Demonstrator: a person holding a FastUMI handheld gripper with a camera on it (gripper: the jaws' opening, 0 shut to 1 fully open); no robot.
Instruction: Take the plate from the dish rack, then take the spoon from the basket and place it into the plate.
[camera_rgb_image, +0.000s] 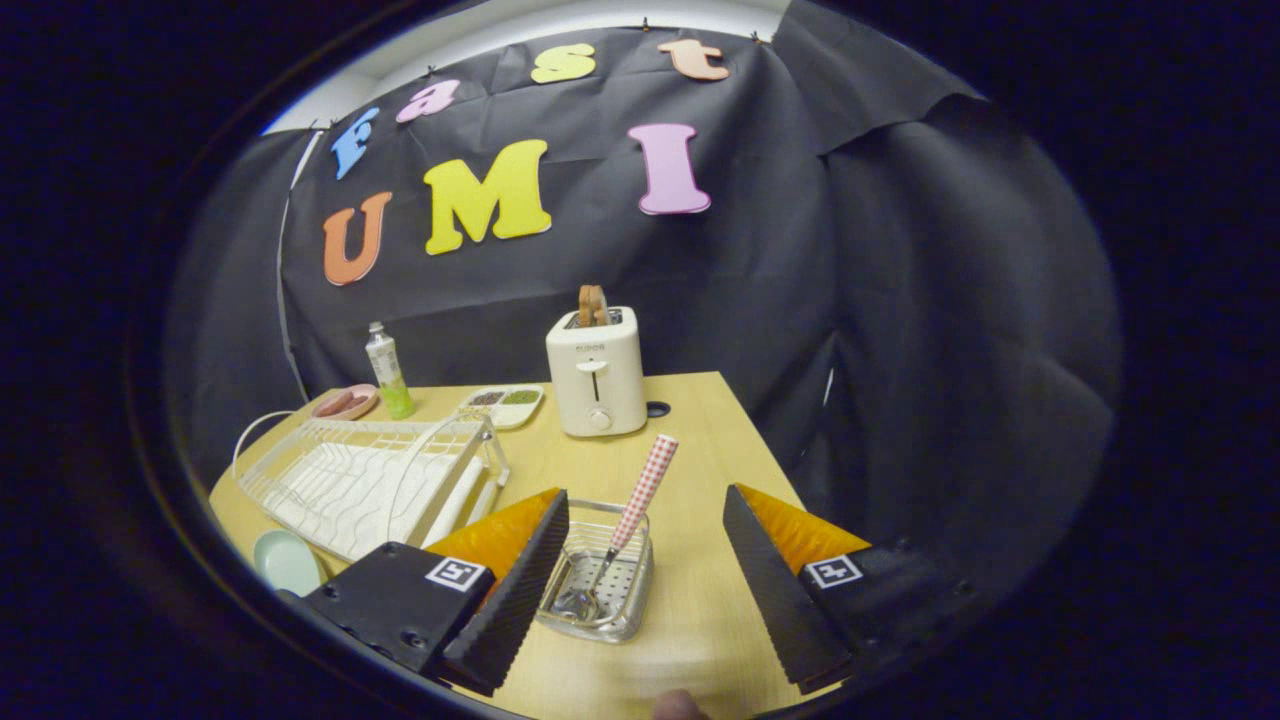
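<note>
two fingers (645, 520) spread wide apart, gripping nothing, hovering over the wooden surface (700, 600). between them sits a small clear basket (598, 585), nearer the left finger, with the spoon (620, 535) in it: metal bowl down at the bottom, red-checked handle leaning up and to the right, poking out past the rim. off past the left finger there's the white wire dish rack (370, 480), and a pale green plate (285, 562) lies flat on the surface just in front of the rack, outside it. further back, a white toaster (596, 372) with toast sticking up, a small bottle (388, 372), a pink dish (345, 402) and a white tray (508, 402) by the booth wall.
</note>
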